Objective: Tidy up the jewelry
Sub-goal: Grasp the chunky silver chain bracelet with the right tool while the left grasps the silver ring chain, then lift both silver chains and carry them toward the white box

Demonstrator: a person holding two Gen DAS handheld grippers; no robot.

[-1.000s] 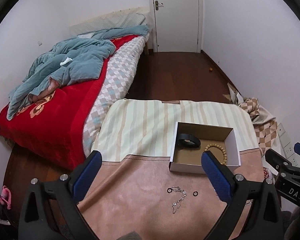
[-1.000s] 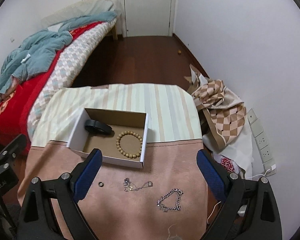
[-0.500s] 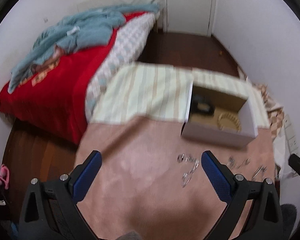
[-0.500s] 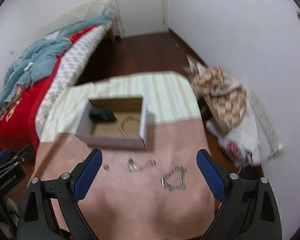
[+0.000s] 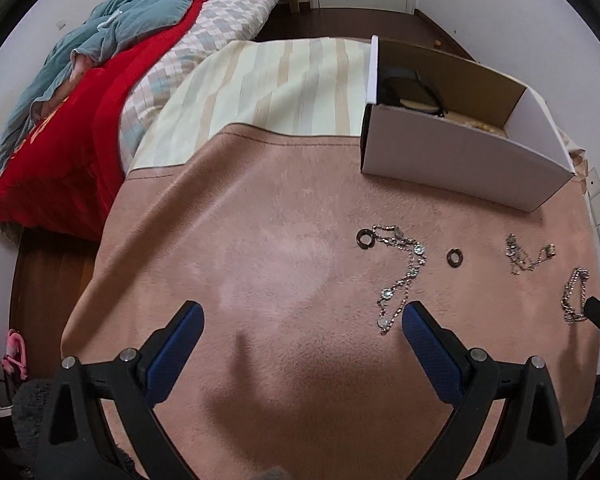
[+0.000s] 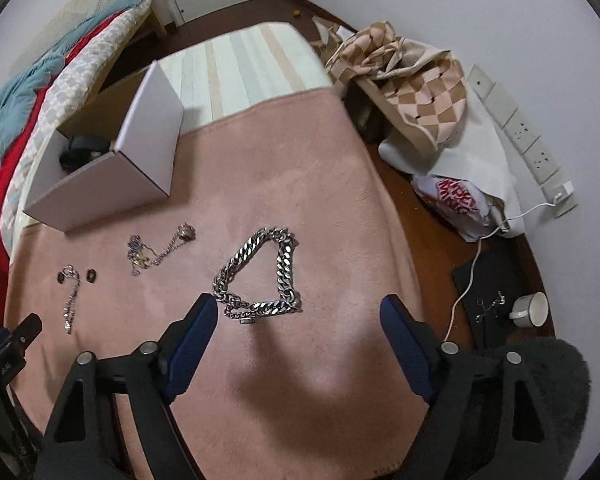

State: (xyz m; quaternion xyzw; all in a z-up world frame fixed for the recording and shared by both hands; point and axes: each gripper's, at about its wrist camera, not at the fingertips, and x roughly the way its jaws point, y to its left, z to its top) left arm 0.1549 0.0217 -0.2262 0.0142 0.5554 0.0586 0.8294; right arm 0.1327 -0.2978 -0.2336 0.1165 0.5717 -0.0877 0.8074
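Note:
A white cardboard box (image 5: pixel 460 156) stands on the pink cloth and holds a black band (image 5: pixel 412 88) and a beaded bracelet. In front of it lie a gem chain (image 5: pixel 404 276), two dark rings (image 5: pixel 366 238) (image 5: pixel 455 258), a thin chain (image 5: pixel 528 254) and a heavy silver link bracelet (image 6: pixel 260 272). My left gripper (image 5: pixel 302 324) is open and empty, low over the cloth, its right finger beside the gem chain's end. My right gripper (image 6: pixel 300 316) is open and empty, just short of the link bracelet.
The pink cloth (image 6: pixel 300 184) covers a small table with a striped cloth (image 5: pixel 284 84) at its far end. A bed with a red cover (image 5: pixel 80 128) is to the left. Bags (image 6: pixel 428 112), a wall socket strip, a cable and a cup (image 6: pixel 530 310) lie to the right.
Both grippers have dropped and moved forward toward the cloth. The jewelry now looks much larger and closer. Both stay open.

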